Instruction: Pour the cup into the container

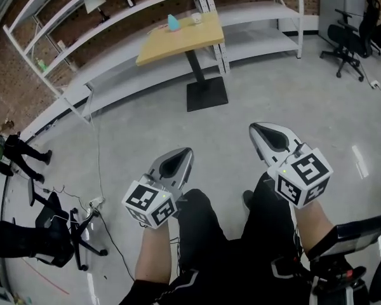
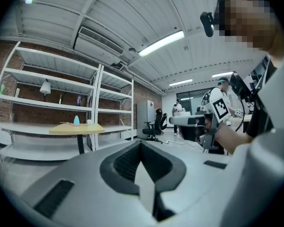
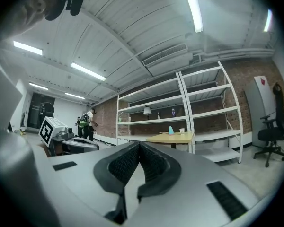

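White cup beside turquoise container | left hand-held gripper, right hand-held gripper: closed

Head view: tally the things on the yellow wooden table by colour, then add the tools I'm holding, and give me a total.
Turquoise dome-shaped object on the yellow wooden table: 1
Small white cup on that table: 1
Grey tools, left tool and right tool, both shut and empty: 2
Total: 4

Ceiling strip lights lit the room evenly; glare streaked the floor. Both gripper views bowed and darkened at the edges.
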The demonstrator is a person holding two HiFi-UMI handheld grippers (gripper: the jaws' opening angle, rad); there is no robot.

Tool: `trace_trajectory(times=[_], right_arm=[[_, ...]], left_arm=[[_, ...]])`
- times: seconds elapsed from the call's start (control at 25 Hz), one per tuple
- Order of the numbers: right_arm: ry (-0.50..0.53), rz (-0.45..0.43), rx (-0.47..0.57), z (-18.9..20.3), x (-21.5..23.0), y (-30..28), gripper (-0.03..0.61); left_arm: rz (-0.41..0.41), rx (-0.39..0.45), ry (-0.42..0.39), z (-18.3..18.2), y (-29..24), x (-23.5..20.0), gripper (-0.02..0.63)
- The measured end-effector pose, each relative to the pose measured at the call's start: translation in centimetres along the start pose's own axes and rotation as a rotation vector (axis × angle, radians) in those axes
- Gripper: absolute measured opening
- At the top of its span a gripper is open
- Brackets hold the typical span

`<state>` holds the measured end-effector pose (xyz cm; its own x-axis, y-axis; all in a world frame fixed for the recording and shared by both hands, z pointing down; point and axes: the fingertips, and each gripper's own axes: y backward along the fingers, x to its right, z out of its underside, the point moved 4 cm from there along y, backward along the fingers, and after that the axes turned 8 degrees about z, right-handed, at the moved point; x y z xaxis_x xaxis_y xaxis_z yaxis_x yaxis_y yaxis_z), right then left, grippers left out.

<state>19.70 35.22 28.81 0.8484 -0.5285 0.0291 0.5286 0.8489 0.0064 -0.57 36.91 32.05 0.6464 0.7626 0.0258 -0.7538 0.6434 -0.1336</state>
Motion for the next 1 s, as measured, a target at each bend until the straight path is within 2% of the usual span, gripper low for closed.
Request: trace_trajectory(times=[0.16,0.28,0.48,0.72,1.0], right_arm=[[0.019,-0.016,0.020,0.0,2.3,-6.6,0.002],[0.030,-0.020,0.030,-0.6,4.2,-12.3,0.002],[0.064,-0.024,0.014,-1.2,6.9,-22.2,0.002],[0.074,-0.007,0.018,-2.0,12.0,-33.4,0.002],[0.096,0.004,0.037,-2.7,18.4,-47.1,0.002]], left_arm=[[-0.026,-0.005,-0.021,0.4,-3.1,-5.6,-0.002],[-0.078,0.013,0.001,0.4,-5.3,-11.1,-0.002],[-0.088,0.050,0.027,-0.2,-9.1,-20.8,-0.002],[-0.082,0.072,0.014,-2.1,-15.5,-31.0,-0.002],[-0.029,0.097,0.011,-4.5,-24.3,-42.9,-0.002]])
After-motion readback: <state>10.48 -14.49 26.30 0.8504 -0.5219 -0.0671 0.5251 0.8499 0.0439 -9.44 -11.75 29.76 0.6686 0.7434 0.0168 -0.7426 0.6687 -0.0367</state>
